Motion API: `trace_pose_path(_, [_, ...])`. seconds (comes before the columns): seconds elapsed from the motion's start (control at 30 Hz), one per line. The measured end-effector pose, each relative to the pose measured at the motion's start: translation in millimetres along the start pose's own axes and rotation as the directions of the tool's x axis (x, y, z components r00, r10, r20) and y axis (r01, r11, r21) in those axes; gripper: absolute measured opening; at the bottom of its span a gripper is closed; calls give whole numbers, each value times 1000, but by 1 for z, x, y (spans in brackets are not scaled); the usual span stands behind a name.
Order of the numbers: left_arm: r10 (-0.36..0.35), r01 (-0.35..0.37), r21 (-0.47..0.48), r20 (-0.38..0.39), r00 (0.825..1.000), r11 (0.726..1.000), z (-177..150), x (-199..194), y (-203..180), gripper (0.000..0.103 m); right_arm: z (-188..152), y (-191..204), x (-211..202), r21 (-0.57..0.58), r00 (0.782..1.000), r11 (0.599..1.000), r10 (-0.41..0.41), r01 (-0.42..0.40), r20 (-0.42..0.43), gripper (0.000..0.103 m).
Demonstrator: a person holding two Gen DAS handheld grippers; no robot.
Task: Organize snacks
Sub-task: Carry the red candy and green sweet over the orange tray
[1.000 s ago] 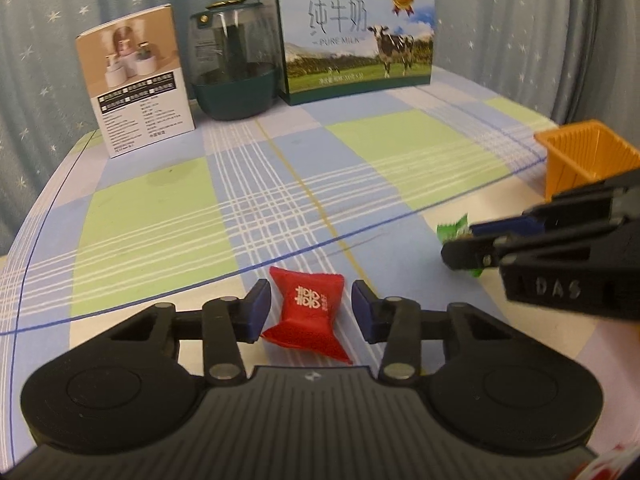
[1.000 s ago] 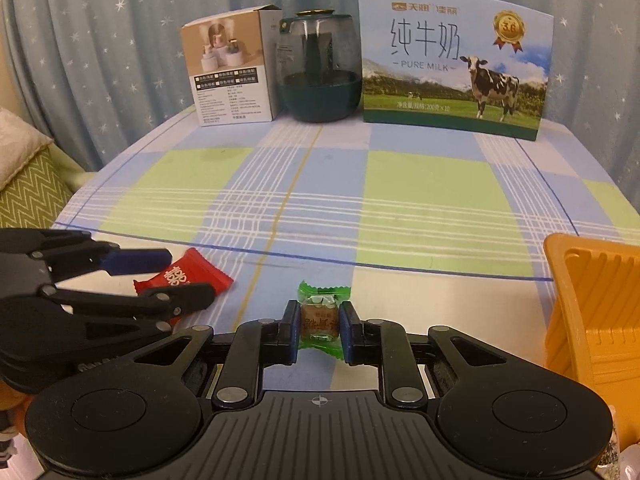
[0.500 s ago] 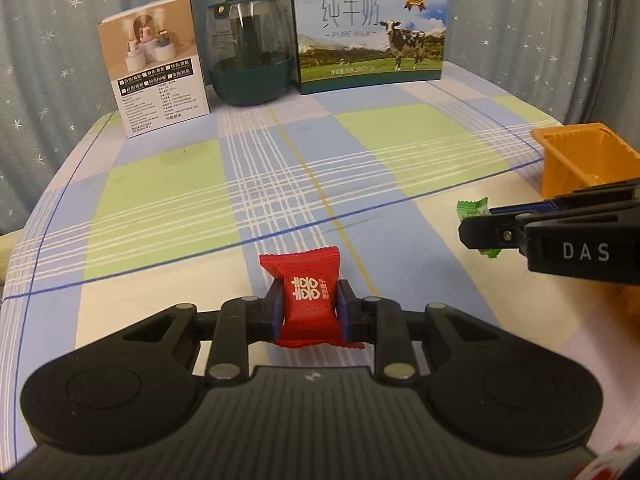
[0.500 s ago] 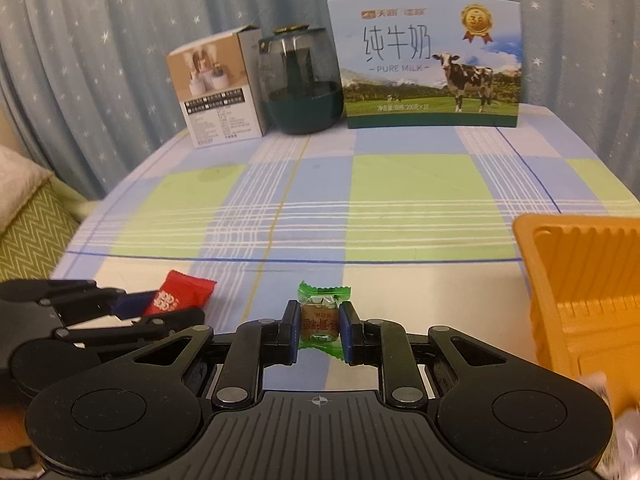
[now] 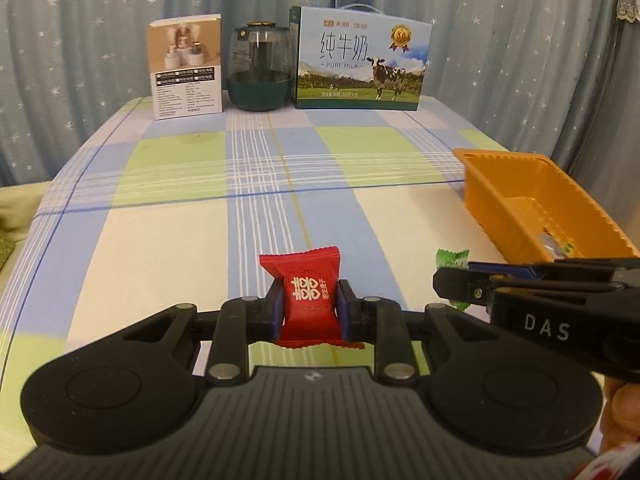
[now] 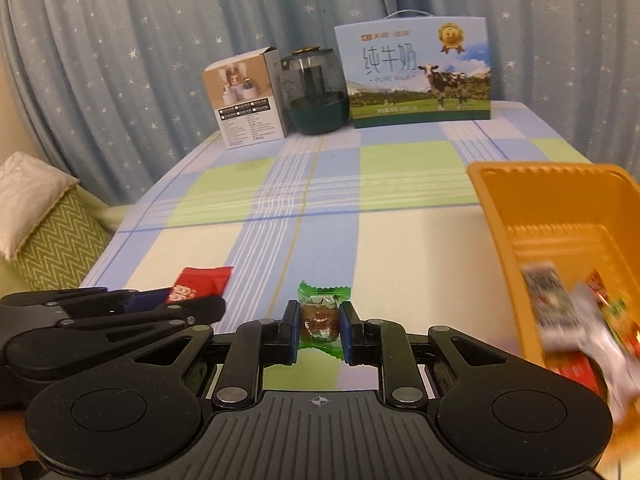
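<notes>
My left gripper (image 5: 307, 307) is shut on a red candy packet (image 5: 306, 280) with white characters and holds it above the checked tablecloth. My right gripper (image 6: 319, 328) is shut on a green-wrapped brown candy (image 6: 320, 314), also lifted. The orange plastic tray (image 6: 516, 196) stands to the right and holds several snack packets (image 6: 560, 312), blurred. From the left wrist view the right gripper (image 5: 448, 280) sits to the right with the green wrapper (image 5: 452, 258) showing, just before the tray (image 5: 500, 200). From the right wrist view the left gripper (image 6: 192, 300) holds the red packet (image 6: 200, 282) on the left.
At the table's far edge stand a white product box (image 5: 186, 66), a dark green glass jar (image 5: 259, 68) and a milk carton box (image 5: 362, 60). A starry curtain hangs behind. A zigzag cushion (image 6: 56, 240) lies left of the table.
My left gripper closed on the red packet and lifted it. Both grippers rose and the right one moved toward the orange tray, still holding the green candy.
</notes>
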State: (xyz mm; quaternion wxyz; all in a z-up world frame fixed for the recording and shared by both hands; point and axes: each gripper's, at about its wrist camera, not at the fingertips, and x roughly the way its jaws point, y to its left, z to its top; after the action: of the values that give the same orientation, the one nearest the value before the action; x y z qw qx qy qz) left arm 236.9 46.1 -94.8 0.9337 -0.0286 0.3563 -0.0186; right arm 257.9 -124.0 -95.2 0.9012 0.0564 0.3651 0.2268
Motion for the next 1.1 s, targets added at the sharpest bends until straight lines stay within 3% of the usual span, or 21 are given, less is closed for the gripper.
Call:
trace_pose_path(0.23, [-8,8,-68,-1,1000,998,-25,-50,-20,23,-19,0,-50,-2,998,999,-46,46,43,21])
trace_pose_path(0.57, [-22,24,-79,26,999,997,-36,-100,-64,23,-38,-20,-123,45,987,992,-125,121,100,21])
trace_pose_path(1.1, [-101,101,-11,58,993,995,-23,-126,-132,23,-41,-58,-191,113,964,974,-214,197,160,21])
